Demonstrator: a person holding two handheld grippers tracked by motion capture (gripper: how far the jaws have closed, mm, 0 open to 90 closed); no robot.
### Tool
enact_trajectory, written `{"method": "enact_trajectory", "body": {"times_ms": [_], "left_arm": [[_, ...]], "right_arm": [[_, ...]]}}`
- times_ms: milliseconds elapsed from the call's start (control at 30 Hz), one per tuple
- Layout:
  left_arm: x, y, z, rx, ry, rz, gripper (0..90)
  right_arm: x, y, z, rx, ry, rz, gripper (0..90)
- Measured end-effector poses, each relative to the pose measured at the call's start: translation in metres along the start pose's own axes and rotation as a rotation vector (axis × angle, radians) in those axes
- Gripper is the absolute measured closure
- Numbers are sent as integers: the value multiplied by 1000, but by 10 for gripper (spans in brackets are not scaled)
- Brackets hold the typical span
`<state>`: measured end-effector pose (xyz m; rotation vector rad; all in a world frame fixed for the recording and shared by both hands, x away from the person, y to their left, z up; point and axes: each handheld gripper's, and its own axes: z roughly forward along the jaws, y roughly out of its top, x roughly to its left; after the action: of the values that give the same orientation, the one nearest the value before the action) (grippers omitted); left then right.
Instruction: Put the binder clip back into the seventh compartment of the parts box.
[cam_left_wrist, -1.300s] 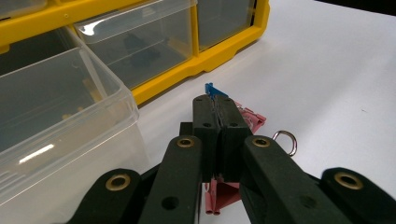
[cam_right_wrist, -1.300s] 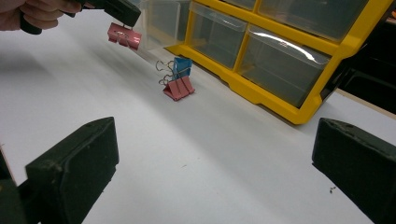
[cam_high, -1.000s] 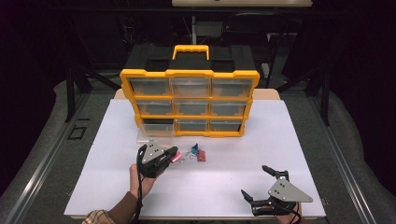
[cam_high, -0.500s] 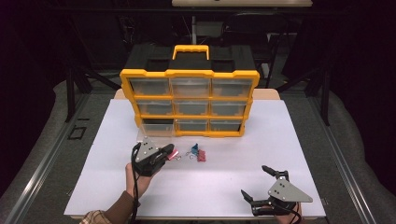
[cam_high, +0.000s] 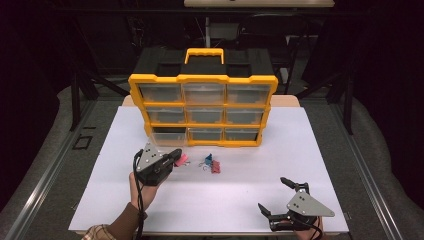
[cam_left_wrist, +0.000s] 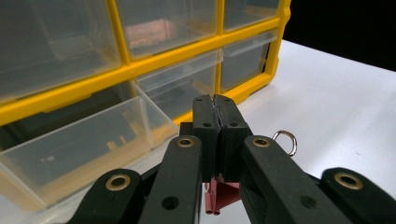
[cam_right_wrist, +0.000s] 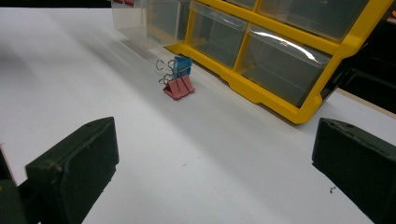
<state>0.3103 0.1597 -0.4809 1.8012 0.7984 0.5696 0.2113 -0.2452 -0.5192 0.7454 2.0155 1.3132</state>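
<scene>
My left tool (cam_high: 172, 156), left of centre in the high view, is clenched on a pink binder clip (cam_high: 182, 159); in the left gripper view that clip (cam_left_wrist: 219, 195) hangs under the closed jaws at the bottom centre, just in front of the pulled-out clear drawer (cam_left_wrist: 74, 156) of the yellow organiser (cam_high: 202, 107). My right tool (cam_high: 276, 197) rests released at the lower right of the white tabletop (cam_high: 240, 200), its jaws wide apart. A blue clip (cam_right_wrist: 182, 66) and another pink clip (cam_right_wrist: 179, 87) lie touching each other near the organiser's front, at the upper centre of the right gripper view.
</scene>
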Motion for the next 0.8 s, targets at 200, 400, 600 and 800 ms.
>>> {"method": "enact_trajectory", "body": {"times_ms": [200, 400, 600, 800], "left_arm": [[3, 4, -3, -19, 14, -4, 884], [8, 9, -6, -39, 29, -7, 884], [14, 13, -7, -64, 54, -19, 884], [22, 17, -8, -92, 72, -34, 884]], "right_arm": [[0, 0, 0, 1, 0, -1, 1], [0, 0, 1, 4, 1, 0, 1], [0, 0, 1, 4, 1, -2, 1], [0, -1, 2, 9, 3, 0, 1]]}}
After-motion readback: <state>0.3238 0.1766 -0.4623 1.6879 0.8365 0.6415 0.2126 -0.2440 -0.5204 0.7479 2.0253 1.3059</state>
